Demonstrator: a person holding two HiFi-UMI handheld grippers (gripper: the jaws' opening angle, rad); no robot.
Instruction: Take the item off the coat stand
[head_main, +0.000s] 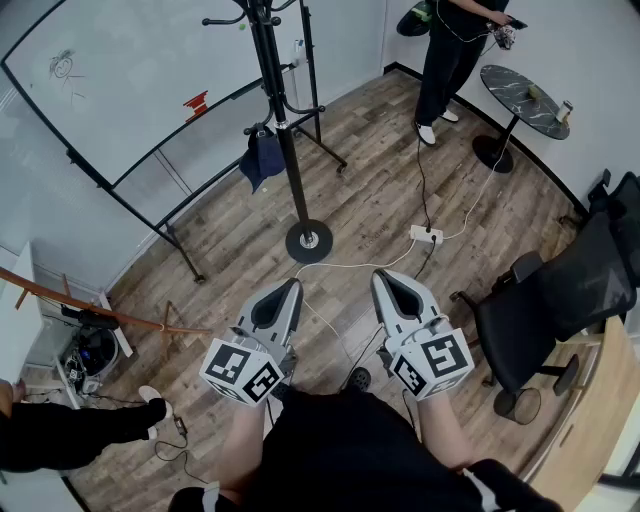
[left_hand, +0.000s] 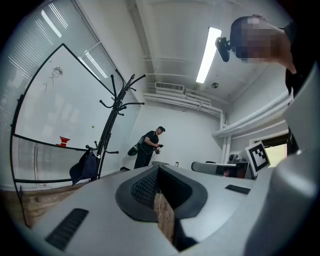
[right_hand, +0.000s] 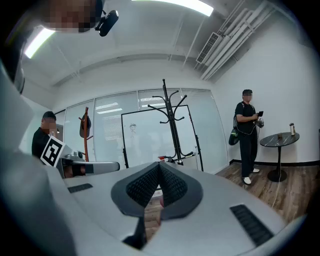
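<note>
Well beyond left tool (head_main: 293, 286), right tool (head_main: 383, 278): item (head_main: 262, 160) on coat stand (head_main: 293, 185).

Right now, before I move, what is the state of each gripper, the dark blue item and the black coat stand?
Left gripper: shut, empty.
Right gripper: shut, empty.
Dark blue fabric item: hanging on a low hook of the stand, not yet taken.
Black metal coat stand: upright on its round base.
</note>
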